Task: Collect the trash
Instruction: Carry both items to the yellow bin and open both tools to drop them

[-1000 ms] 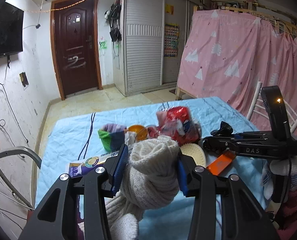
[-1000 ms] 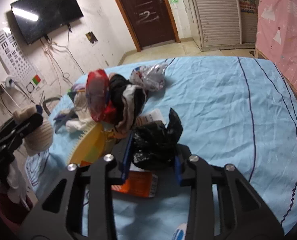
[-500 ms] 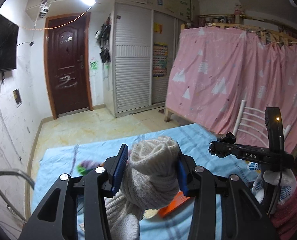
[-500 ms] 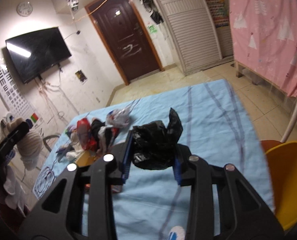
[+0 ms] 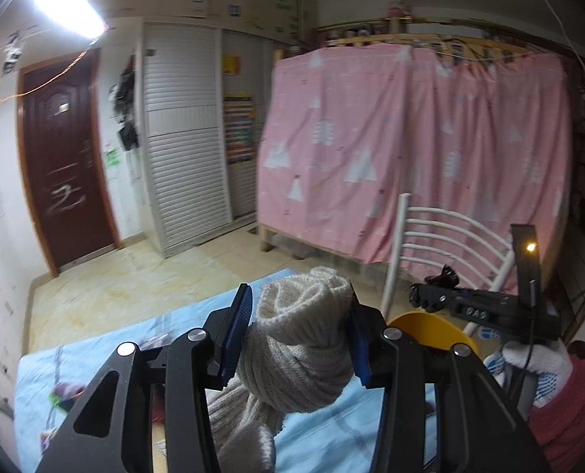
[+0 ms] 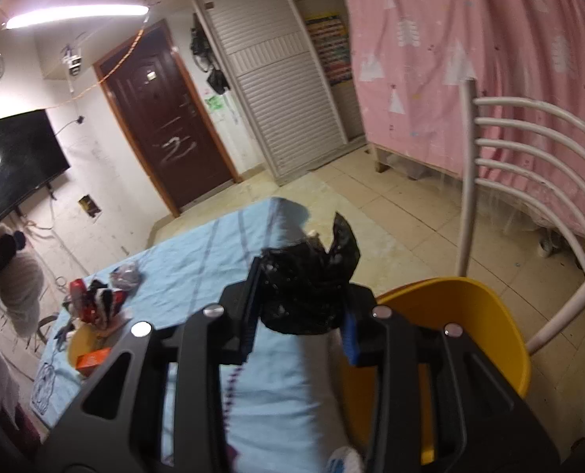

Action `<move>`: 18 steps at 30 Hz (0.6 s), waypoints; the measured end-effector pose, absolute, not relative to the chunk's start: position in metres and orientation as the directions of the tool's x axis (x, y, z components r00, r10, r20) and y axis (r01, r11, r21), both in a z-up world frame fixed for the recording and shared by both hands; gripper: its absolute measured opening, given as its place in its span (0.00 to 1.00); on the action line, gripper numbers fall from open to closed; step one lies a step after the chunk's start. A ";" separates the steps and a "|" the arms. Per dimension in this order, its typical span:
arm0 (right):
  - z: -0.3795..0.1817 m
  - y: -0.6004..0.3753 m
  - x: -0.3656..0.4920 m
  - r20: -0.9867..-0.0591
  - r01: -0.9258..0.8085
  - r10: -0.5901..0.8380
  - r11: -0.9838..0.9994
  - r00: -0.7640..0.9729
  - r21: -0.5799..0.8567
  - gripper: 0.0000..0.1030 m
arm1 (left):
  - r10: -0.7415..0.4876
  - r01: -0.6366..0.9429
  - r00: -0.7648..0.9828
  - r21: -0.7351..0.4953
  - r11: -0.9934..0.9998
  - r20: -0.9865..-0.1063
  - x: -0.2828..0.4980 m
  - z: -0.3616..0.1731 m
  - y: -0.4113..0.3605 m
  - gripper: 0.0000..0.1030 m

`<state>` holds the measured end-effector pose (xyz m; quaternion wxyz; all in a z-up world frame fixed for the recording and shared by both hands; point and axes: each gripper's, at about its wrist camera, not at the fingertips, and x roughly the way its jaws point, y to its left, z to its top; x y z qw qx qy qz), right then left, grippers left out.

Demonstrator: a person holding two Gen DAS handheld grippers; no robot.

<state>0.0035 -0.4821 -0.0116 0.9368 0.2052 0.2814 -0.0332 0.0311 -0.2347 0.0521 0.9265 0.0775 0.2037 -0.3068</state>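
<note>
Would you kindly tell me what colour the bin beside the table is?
The bin is yellow, clearest in the right wrist view.

A long ceiling lamp (image 5: pixel 62 4) glares white at 11 o'clock. The room looks dim and yellowish. Straight lines bend near the dark edges, and the pink curtain (image 6: pixel 470 51) is blurry.

The yellow bin (image 6: pixel 470 315) is partly hidden behind the right claw (image 6: pixel 298 329); table clutter (image 6: pixel 95 303) blurs.
</note>
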 end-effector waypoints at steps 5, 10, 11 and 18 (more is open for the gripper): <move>-0.029 -0.501 0.001 -0.574 0.236 0.009 0.907 0.819 0.350 0.32 | -0.599 0.668 0.674 0.011 0.744 -0.434 0.031 0.048 -0.285 0.35; -0.050 -0.514 0.005 -0.609 0.282 -0.009 0.891 0.793 0.355 0.62 | -0.667 0.734 0.604 -0.019 0.679 -0.436 0.034 0.047 -0.339 0.35; -0.052 -0.519 0.005 -0.608 0.291 -0.011 0.885 0.794 0.364 0.71 | -0.678 0.748 0.590 -0.018 0.663 -0.439 0.034 0.046 -0.352 0.35; -0.068 -0.555 -0.006 -0.610 0.388 -0.064 0.822 0.790 0.416 0.75 | -0.689 0.788 0.521 -0.026 0.615 -0.504 0.037 0.024 -0.415 0.34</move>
